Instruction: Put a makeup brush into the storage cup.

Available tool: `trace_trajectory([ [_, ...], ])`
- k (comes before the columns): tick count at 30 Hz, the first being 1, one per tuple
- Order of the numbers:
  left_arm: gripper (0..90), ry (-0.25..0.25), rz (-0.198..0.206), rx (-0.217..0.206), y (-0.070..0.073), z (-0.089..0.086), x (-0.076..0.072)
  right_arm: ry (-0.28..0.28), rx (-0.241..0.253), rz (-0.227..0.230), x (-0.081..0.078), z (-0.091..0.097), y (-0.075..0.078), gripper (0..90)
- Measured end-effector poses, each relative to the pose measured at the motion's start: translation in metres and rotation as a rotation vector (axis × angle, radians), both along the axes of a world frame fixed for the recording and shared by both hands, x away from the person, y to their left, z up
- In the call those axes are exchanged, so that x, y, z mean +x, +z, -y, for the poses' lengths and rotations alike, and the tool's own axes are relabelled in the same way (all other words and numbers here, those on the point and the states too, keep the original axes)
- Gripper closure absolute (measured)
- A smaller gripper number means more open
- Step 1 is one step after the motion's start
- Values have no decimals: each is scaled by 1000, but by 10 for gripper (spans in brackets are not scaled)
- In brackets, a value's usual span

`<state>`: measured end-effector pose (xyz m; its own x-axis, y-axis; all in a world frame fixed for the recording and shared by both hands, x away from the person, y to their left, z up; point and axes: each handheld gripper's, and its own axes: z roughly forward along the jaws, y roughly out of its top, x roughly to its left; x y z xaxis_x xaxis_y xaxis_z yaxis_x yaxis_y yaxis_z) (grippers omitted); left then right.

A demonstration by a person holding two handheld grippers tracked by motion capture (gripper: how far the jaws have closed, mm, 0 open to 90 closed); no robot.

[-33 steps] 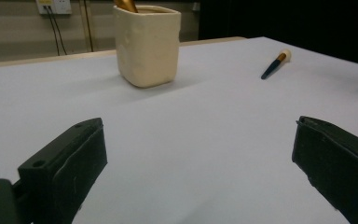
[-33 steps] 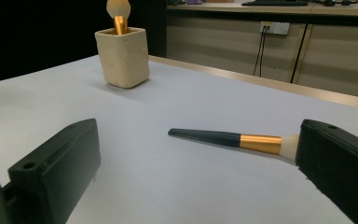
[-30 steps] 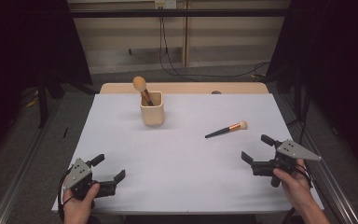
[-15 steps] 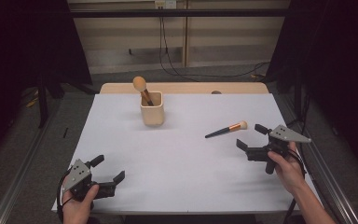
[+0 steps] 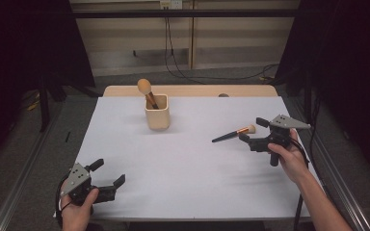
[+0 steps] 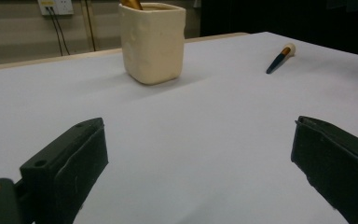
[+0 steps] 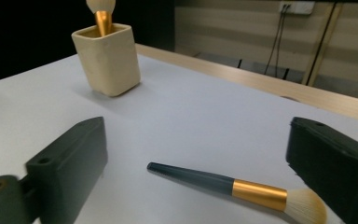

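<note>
A cream square cup (image 5: 156,118) stands at the back middle of the white table (image 5: 183,163), with a gold-handled brush (image 5: 145,89) upright in it. A second brush (image 5: 233,134), with a dark handle, a gold band and a pale head, lies flat to the right. My right gripper (image 5: 253,130) hovers at that brush's head end. Its jaws are open and have just been closing a little. In the right gripper view the brush (image 7: 237,186) lies between the jaws, untouched. My left gripper (image 5: 108,173) rests open and empty at the front left corner.
The left gripper view looks across bare table to the cup (image 6: 153,42) and the lying brush (image 6: 279,58) far off. A wooden strip (image 5: 192,90) edges the table's back. Cables run down the wall behind.
My right gripper has moved forward and left across the table, up to the head of the lying brush. The left gripper, the cup and both brushes have stayed put.
</note>
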<state>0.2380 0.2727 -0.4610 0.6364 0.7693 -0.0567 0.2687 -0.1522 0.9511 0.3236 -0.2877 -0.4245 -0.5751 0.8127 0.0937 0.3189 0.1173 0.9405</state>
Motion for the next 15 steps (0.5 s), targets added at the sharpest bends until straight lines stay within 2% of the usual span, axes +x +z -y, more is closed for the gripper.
trace_trajectory([
  [6,35,2,-4,16,-1,-1,1,1,-54,-41,18,5,8,40],
  [9,35,-7,-3,25,-1,0,1,-1,-71,-83,27,5,9,41],
  [11,35,12,-20,2,-1,2,0,-5,-87,-92,33,6,9,43],
  [15,35,16,-11,5,0,2,-1,3,-80,-125,41,8,14,55],
])
